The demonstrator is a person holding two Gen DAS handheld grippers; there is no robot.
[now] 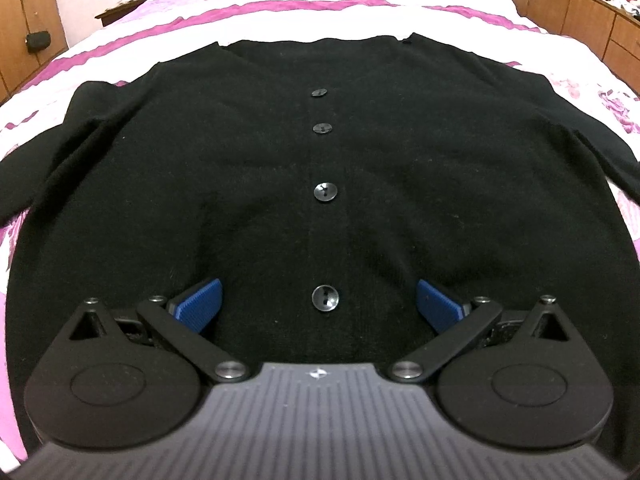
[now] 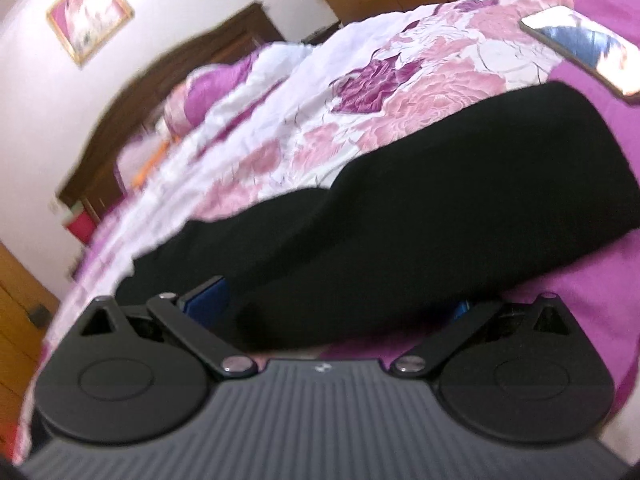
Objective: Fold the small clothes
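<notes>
Lying flat and front-up on the bed [image 1: 280,4], the black cardigan [image 1: 224,184] is spreading across the pink and purple floral bedspread [image 2: 360,112], buttoned down its middle, with the lowest button [image 1: 325,298] sitting nearest the camera. The left tongs [image 1: 319,302] are hovering low over the cardigan's hem, their blue pads [image 1: 199,305] standing wide apart on either side of that lowest button and gripping nothing. One sleeve [image 1: 44,168] is angling out past the cardigan's left edge onto the bedspread. The right tongs [image 2: 340,304] are sitting at the cardigan's other sleeve [image 2: 440,240], which is lying in a thick dark band across the bedspread; the blurred view is showing the pads spread apart with sleeve fabric bunched between them, though whether they are touching the cloth cannot be told. Beyond that sleeve, a phone [image 2: 580,46] is resting on the bedspread, and a framed picture [image 2: 90,14] is hanging on the wall behind the bed's dark headboard [image 2: 168,92].
</notes>
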